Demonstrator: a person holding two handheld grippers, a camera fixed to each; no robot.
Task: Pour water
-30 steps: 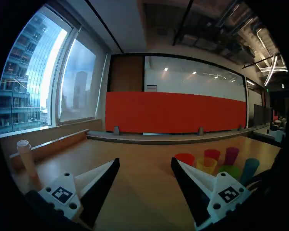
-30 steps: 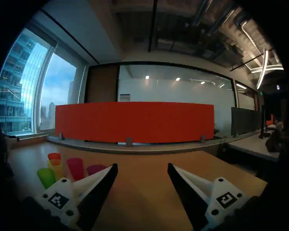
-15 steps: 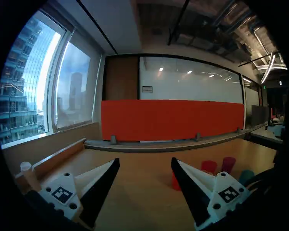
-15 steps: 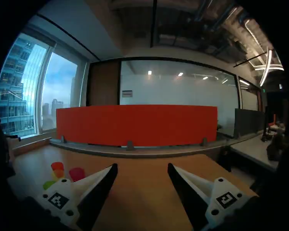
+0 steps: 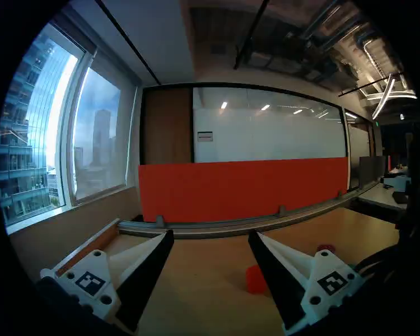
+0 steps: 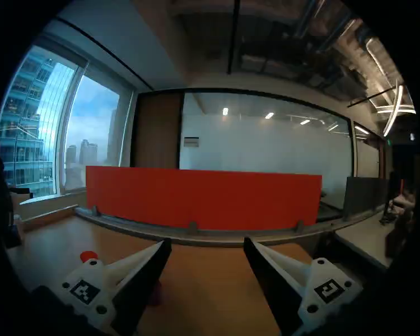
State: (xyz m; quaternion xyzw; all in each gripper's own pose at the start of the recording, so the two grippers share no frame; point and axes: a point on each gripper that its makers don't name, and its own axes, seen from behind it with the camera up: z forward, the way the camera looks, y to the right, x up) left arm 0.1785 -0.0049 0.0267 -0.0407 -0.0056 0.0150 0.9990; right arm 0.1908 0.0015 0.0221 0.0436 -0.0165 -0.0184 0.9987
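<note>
– Cups: where are they?

– A red cup (image 5: 256,279) stands on the surface (image 5: 204,299), low in the left gripper view, half hidden behind one finger of the left tongs (image 5: 210,233). A darker red rim (image 5: 325,247) peeks over that same finger, farther off. In the right gripper view a red top (image 6: 88,256) shows just above the near finger of the right tongs (image 6: 206,241); I can't tell whether it is the same cup.

– Anything gripped?

– No. Both tongs stand wide apart with nothing between the fingers, aimed across the room rather than down at the cups.

– So how far along?

– Hardly begun, I'd judge. Nothing to pour from is in hand, and I can't tell if any cup holds water. Left to do: take up a vessel, bring it over a cup, tip it.

– What else is about?

– A long orange divider (image 5: 241,187) at the far edge of the surface, a glass wall (image 5: 266,131) behind it, tall windows (image 5: 42,140) to one side, a wooden ledge (image 5: 89,246) beneath them.

– Anything in the way?

– The surface ahead looks bare. The trouble, I think, is the aim: the cups sit low, masked by the fingers, so the tongs must dip before reaching.
</note>
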